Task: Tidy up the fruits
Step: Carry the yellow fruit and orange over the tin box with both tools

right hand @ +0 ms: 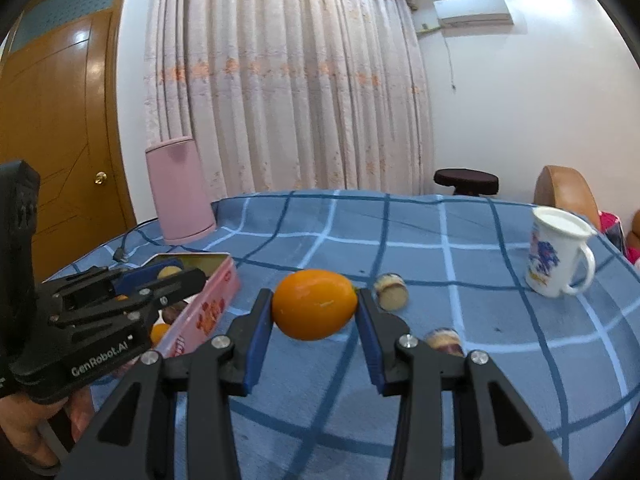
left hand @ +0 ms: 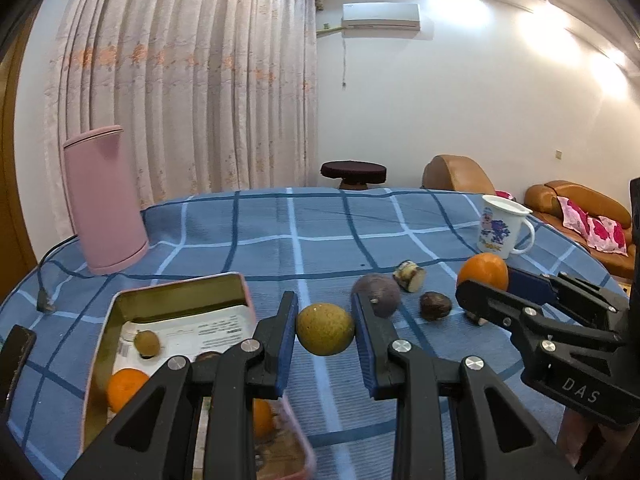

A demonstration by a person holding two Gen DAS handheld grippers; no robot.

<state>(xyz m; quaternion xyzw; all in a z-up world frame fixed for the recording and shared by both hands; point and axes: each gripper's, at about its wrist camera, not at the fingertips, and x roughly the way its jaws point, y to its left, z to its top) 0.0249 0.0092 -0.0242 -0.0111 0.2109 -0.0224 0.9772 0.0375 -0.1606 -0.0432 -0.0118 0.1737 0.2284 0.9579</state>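
My left gripper (left hand: 325,330) is shut on a yellow-green round fruit (left hand: 325,329) and holds it just right of the pink tin box (left hand: 176,300). The box holds a small green fruit (left hand: 147,343) and two oranges (left hand: 126,389). My right gripper (right hand: 314,312) is shut on an orange (right hand: 314,309) above the cloth; it also shows in the left wrist view (left hand: 484,270). A purple fruit (left hand: 378,294), a dark brown fruit (left hand: 435,305) and a cut stem piece (left hand: 409,276) lie on the table.
The table has a blue checked cloth (left hand: 320,232). A white printed mug (left hand: 502,227) stands at the right, a pink cylinder appliance (left hand: 105,200) with a cord at the back left. Curtains, stool and sofa lie beyond.
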